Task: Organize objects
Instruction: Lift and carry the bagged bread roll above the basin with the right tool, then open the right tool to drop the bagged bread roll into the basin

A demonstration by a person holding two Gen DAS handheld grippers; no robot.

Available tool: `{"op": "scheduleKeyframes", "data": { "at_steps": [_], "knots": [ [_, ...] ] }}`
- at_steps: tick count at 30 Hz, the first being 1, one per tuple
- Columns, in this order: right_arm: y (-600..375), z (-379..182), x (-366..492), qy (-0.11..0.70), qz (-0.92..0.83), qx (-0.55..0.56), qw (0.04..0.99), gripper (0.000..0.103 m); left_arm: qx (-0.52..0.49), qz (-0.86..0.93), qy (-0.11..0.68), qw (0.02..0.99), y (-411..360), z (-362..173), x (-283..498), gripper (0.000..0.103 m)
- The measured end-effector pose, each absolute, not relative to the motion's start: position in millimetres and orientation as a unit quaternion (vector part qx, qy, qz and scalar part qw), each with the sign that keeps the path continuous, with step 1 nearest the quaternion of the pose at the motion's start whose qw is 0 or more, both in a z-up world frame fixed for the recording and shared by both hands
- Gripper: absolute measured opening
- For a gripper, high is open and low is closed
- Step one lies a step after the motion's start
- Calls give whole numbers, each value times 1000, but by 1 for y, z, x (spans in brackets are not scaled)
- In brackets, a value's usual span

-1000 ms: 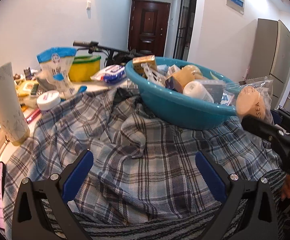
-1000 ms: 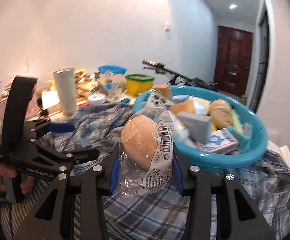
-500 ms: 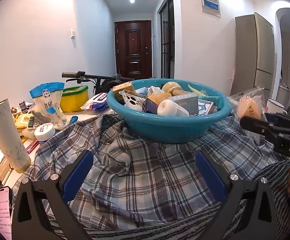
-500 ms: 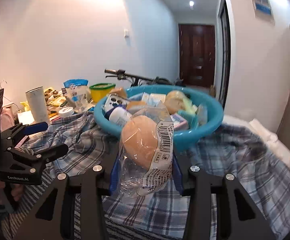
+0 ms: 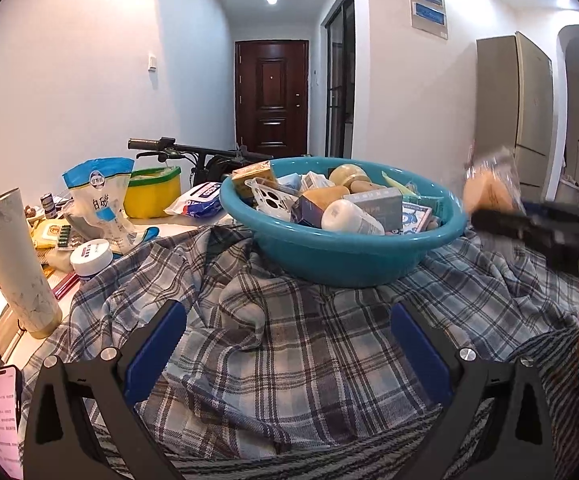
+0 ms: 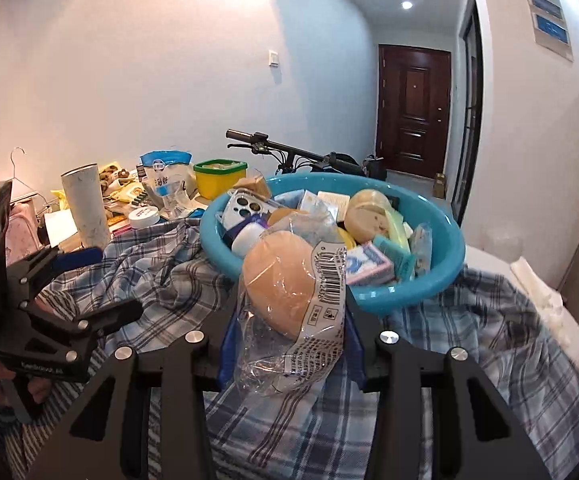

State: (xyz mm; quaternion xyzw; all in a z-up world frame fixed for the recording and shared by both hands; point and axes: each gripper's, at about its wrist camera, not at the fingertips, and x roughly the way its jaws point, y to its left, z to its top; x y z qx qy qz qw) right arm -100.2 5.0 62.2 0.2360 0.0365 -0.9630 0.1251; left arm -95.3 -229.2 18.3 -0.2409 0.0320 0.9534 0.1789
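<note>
Crinkly clear bag (image 6: 289,320) of round bun sits clamped in right claw (image 6: 289,344); left claw (image 5: 285,344) gapes.

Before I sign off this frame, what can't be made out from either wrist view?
- Wrapped sponge: left wrist view, motion-blurred, label unreadable.
- Right gripper: its pads are hidden by the sponge's plastic bag.
- Phone: left wrist view, cut by the frame edge, text too small.
- Teal basin: lower contents hidden under the top items.

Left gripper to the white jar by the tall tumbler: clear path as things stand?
Probably yes. The left gripper is open and empty, and the white jar sits uncovered at the plaid shirt's edge; only the tumbler stands close.
</note>
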Motion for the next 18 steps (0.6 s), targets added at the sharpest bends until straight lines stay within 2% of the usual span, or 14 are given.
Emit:
{"op": "scheduleKeyframes", "data": {
  "at_steps": [6, 10, 18],
  "knots": [
    [14, 116, -143, 43, -970, 202, 127, 43, -238, 955, 29, 174, -231, 20, -95, 103],
    [14, 140, -203, 37, -968, 203, 141, 43, -239, 955, 23, 171, -234, 20, -96, 103],
    [1, 118, -346, 1, -940, 316, 126, 43, -251, 953, 5, 170, -241, 18, -102, 103]
  ]
}}
